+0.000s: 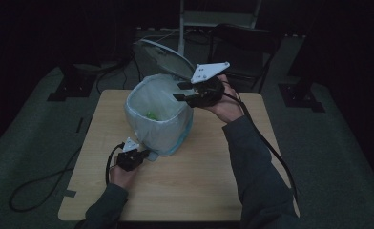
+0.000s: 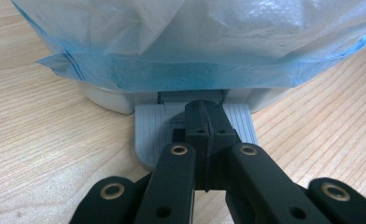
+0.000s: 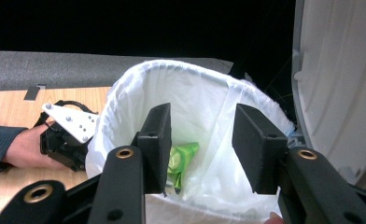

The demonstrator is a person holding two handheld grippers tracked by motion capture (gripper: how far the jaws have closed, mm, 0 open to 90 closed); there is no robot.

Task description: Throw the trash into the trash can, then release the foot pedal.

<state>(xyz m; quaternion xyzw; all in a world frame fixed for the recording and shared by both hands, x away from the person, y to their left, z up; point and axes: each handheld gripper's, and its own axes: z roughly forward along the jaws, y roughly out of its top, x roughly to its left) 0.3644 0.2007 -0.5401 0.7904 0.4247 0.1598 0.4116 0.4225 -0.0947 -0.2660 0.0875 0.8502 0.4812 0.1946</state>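
While the bin (image 1: 159, 114) is seen from above, its lid (image 1: 163, 55) is held up. The pedal (image 2: 148, 133) is pushed down by the pressed-together left gripper (image 2: 204, 119). Below the spread, empty right gripper (image 3: 200, 144), a green wrapper (image 3: 181, 161) is already dropped in; the lid likely remains to be shut.

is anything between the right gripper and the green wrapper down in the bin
Nothing visible. The right gripper hangs open above the bin's mouth, lid tipped up, and the green wrapper lies in plain sight between its jaws.

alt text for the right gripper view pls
The open right gripper hovers over a white-lined bin with a green packet at its bottom. The raised lid stands at right; the left gripper is beyond the bin at left.
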